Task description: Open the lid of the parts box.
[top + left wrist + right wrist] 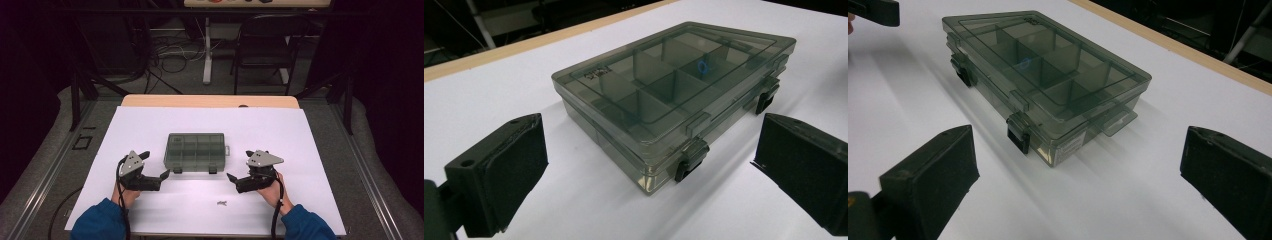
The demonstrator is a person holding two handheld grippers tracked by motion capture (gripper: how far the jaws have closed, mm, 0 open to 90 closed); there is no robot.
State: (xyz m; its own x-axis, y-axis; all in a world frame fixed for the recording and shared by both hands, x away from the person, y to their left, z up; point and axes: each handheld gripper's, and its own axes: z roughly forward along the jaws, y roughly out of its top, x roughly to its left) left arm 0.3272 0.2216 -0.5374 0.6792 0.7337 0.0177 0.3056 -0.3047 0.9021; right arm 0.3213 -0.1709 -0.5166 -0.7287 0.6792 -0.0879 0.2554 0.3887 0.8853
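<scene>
A smoky grey translucent plastic compartment box [195,151] lies flat in the middle of the white sheet [300,150] that covers the table, its lid closed and its two dark latches [691,159] on the side facing the person. Dividers split its inside into several cells, and a small blue ring [702,66] lies in one of the cells. A flat tab sticks out from the box's right end. The left gripper [159,177] hovers just beside the box's near left corner, jaws wide apart with nothing between them, aimed toward the box. The right gripper [234,179] hangs near the box's near right corner, jaws likewise spread wide and empty. A tiny pale metal piece [221,202] lies on the sheet nearer the person, between the two hands.
</scene>
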